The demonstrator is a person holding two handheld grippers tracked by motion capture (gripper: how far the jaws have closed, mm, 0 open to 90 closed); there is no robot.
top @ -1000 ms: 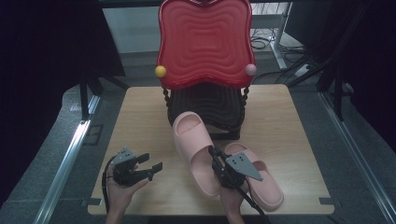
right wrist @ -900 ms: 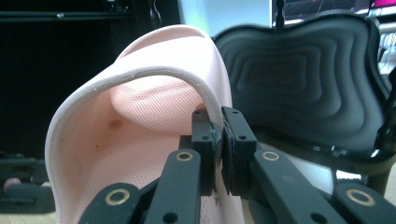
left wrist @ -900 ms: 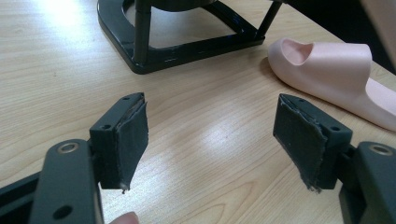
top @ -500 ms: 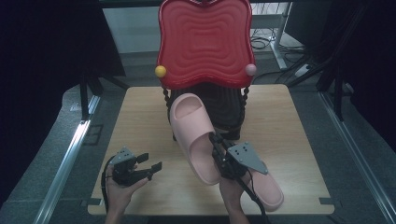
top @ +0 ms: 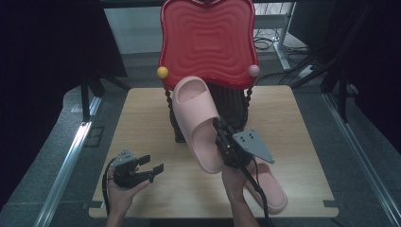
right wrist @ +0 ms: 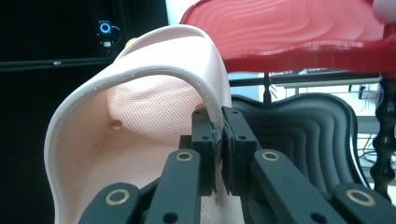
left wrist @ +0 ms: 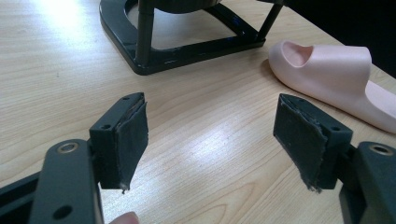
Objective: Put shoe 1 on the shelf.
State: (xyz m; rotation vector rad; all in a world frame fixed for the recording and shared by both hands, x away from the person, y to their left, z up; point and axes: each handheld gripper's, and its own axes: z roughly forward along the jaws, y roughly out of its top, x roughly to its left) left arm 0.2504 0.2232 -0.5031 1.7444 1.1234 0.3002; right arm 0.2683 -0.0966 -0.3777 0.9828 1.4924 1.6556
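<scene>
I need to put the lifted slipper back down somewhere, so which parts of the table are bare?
Bare wood lies left of the black rack base, beyond the open left gripper, and on the wooden table right of the rack. It is crowded front right, where the second pink slipper lies under the right gripper holding the pink foam slipper.

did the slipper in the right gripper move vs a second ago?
Yes. The pink slipper, clamped in the right gripper, has risen off the table: its toe now overlaps the red shelf, having earlier lain below it.
</scene>
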